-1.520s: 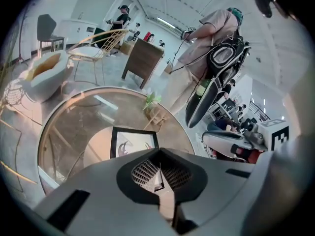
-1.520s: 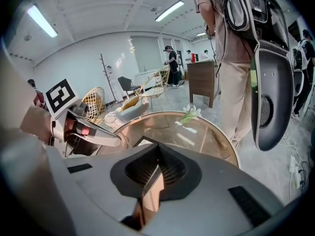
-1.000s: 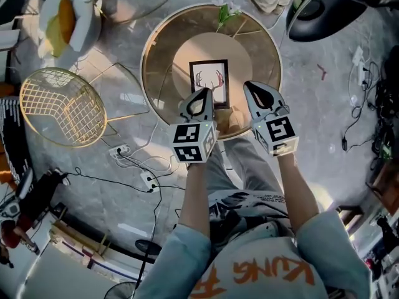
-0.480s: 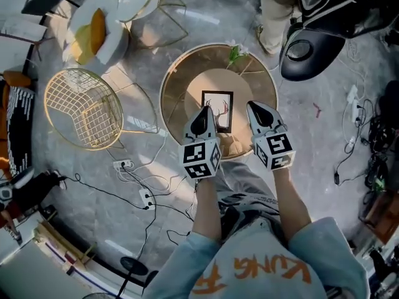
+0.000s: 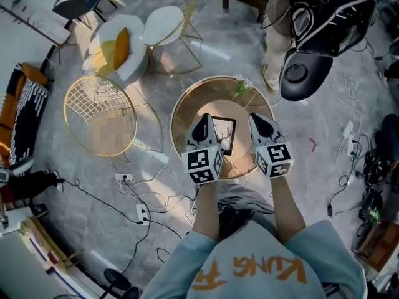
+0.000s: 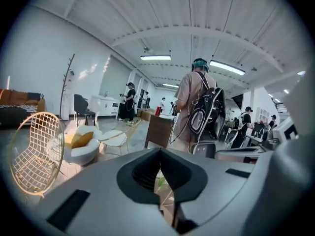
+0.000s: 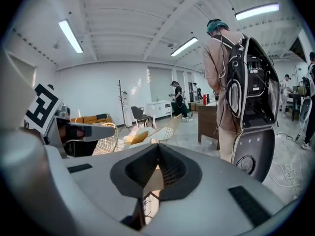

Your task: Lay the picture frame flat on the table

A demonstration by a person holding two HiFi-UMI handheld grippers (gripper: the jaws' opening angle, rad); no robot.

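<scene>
The picture frame (image 5: pixel 225 134), black-edged with an antler drawing on white, lies flat on the round gold-rimmed table (image 5: pixel 184 104). Both grippers hang in the air above it, near the person's side of the table. My left gripper (image 5: pixel 202 122) is over the frame's left edge, its jaws shut with nothing between them. My right gripper (image 5: pixel 258 119) is just right of the frame, jaws also together and empty. In the left gripper view the jaws (image 6: pixel 160 152) meet in a point; in the right gripper view the jaws (image 7: pixel 157 147) meet likewise, with a strip of the antler drawing (image 7: pixel 146 208) showing below them.
A green sprig (image 5: pixel 240 87) lies at the table's far rim. A gold wire chair (image 5: pixel 100 114), a white chair with a yellow cushion (image 5: pixel 118 48) and a white stool (image 5: pixel 163 22) stand to the left. A person with a black backpack rig (image 5: pixel 318 23) stands behind. Cables (image 5: pixel 140 195) cross the floor.
Both grippers have risen away from the table, still shut and empty, and the head view has pulled back. The frame has stayed flat on the table.
</scene>
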